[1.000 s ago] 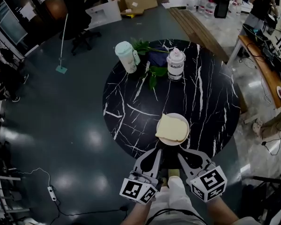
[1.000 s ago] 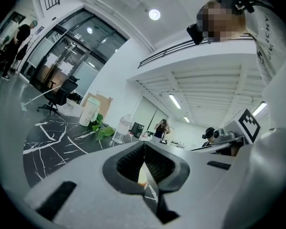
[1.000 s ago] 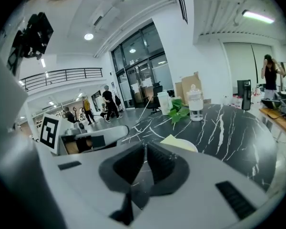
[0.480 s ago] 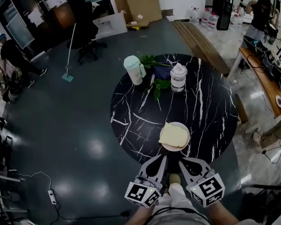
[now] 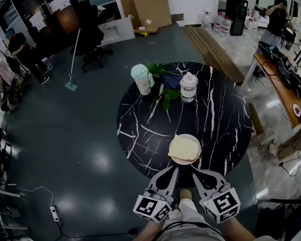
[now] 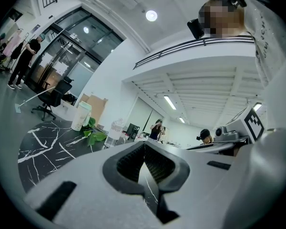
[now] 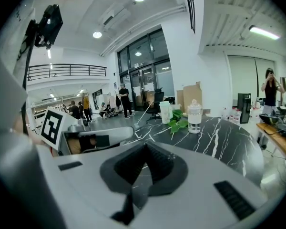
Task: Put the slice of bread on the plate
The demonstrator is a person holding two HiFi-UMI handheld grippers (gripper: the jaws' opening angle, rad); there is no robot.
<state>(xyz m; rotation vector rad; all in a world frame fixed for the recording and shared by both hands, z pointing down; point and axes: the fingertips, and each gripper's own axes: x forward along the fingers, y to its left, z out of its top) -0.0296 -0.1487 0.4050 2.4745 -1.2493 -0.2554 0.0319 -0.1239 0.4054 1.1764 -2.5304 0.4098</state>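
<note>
Your slice of bread (image 5: 184, 147) lies on the plate (image 5: 176, 159) – left gripper (image 5: 173, 170) and right gripper (image 5: 194, 172), both closed and empty, by the table's (image 5: 140, 115) near edge.

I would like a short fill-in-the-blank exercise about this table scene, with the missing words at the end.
The slice of bread lies on the ____.
Both the left gripper and the right gripper are ____ and empty.
Green ____ lie between the pale cup and the lidded jar.
Missing words: plate; shut; leaves.
</note>
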